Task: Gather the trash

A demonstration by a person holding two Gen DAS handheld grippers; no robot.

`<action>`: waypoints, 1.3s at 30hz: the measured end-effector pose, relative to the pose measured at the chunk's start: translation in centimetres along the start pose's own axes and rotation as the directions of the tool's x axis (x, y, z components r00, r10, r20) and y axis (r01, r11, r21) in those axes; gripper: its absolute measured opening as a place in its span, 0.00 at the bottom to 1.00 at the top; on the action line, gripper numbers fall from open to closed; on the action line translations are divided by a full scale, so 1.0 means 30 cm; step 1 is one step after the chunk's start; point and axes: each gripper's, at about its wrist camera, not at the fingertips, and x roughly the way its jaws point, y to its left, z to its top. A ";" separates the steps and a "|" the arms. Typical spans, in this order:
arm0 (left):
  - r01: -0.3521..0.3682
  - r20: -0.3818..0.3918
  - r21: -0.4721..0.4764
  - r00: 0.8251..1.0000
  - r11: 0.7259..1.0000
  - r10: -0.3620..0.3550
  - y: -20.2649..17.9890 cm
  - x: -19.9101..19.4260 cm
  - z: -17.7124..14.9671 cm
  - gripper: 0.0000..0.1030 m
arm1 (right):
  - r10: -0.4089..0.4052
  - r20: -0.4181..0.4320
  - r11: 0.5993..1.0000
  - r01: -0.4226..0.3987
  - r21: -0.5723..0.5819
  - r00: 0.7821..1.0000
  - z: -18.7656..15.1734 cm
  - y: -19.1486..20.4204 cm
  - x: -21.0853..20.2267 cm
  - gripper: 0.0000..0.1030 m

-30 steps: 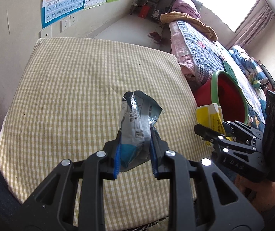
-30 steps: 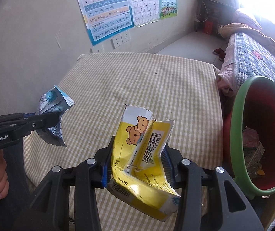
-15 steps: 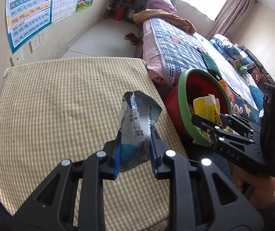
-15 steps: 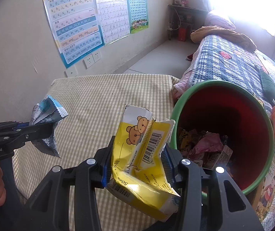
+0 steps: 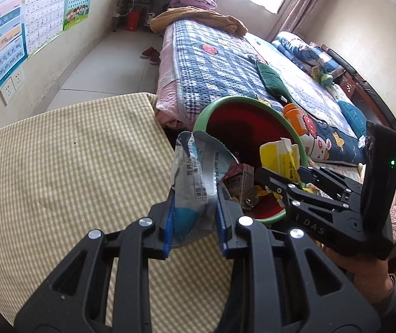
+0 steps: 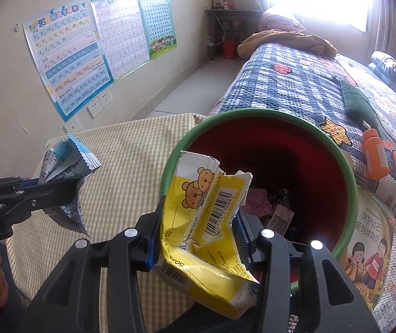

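Your left gripper (image 5: 195, 223) grips the silver-blue wrapper (image 5: 195, 172) at the counter's (image 5: 59, 166) right edge; your right gripper (image 6: 198, 238) clamps the yellow carton (image 6: 203, 222) over the green-rimmed bin (image 6: 345, 172), which sits tight against the bed (image 6: 295, 83). Both have swung right since earlier; the bin's inside seems crowded with scraps.

The bin's (image 6: 348, 172) mouth gapes wide and unblocked toward both tools, with deep red room above the litter (image 6: 270, 208) heaped at its bottom. Its green rim is the one edge to cross. The left tool (image 5: 195, 219) and right tool (image 6: 198, 238) hang close side by side, each in the other's path. The counter (image 5: 59, 172) lies bare to the left. The bed (image 6: 295, 88) walls in the bin's far side, with a book (image 6: 370, 249) crowding the rim's right.
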 end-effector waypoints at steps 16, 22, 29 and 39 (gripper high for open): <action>0.079 -0.055 0.082 0.996 0.994 -0.075 -0.181 0.170 0.093 0.23 | -0.048 0.017 0.996 0.046 0.078 0.999 0.026 -0.199 0.008 0.42; 0.080 -0.077 0.088 0.994 0.993 -0.073 -0.203 0.232 0.113 0.23 | -0.047 0.006 0.994 0.046 0.101 0.999 0.019 -0.247 0.034 0.42; 0.077 -0.105 0.090 0.992 0.993 -0.067 -0.203 0.288 0.123 0.27 | -0.039 0.000 0.992 0.039 0.120 0.999 0.024 -0.286 0.066 0.44; 0.055 -0.089 0.052 0.995 0.997 -0.050 -0.158 0.285 0.121 0.70 | -0.059 0.002 0.990 0.059 0.131 0.998 0.012 -0.300 0.074 0.61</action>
